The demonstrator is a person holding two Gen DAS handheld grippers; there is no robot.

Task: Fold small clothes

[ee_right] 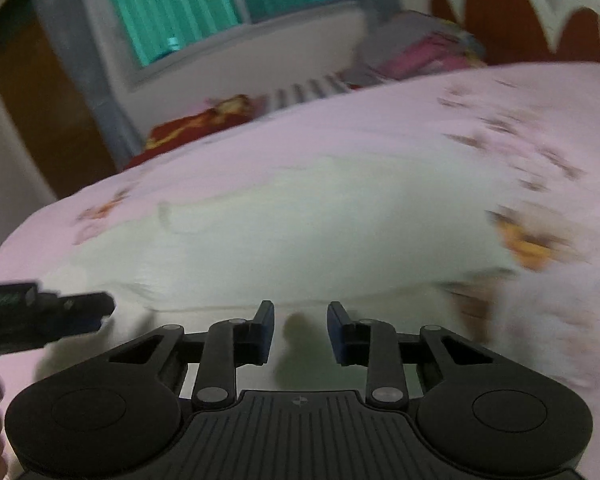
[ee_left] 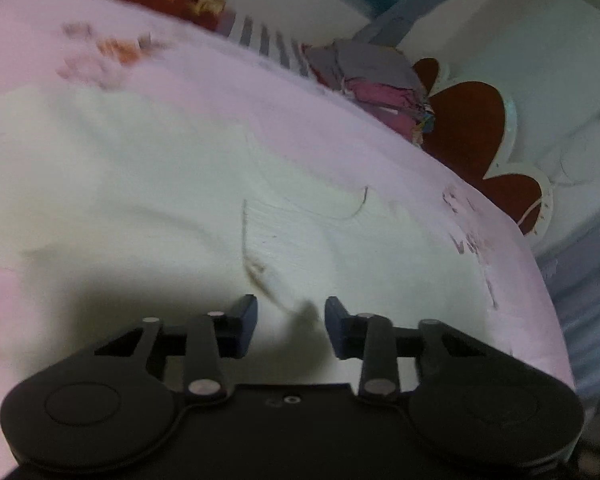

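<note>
Left wrist: the left gripper [ee_left: 291,322] hangs with jaws apart and empty over the white garment [ee_left: 148,184] spread on the pink bedsheet [ee_left: 228,80]. Right wrist: the right gripper [ee_right: 301,330], also parted and empty, faces the garment's near edge. Likely step: reaching to pinch that edge; next needs both jaws lowered onto the cloth.

A garment [ee_left: 172,184] is lying spread on the bed [ee_left: 340,112], occupying its near part. The left gripper [ee_left: 291,320] is hovering over the garment's near edge, and the right gripper [ee_right: 301,326] is hovering over the same edge just to its right; the left gripper [ee_right: 72,312] is showing at the left of the right wrist view. A pile of folded clothes [ee_left: 380,84] is sitting at the bed's far right, before the headboard [ee_left: 472,128]. A cushion [ee_right: 200,120] is lying at the far left edge. A window [ee_right: 228,4] is standing behind the bed.
</note>
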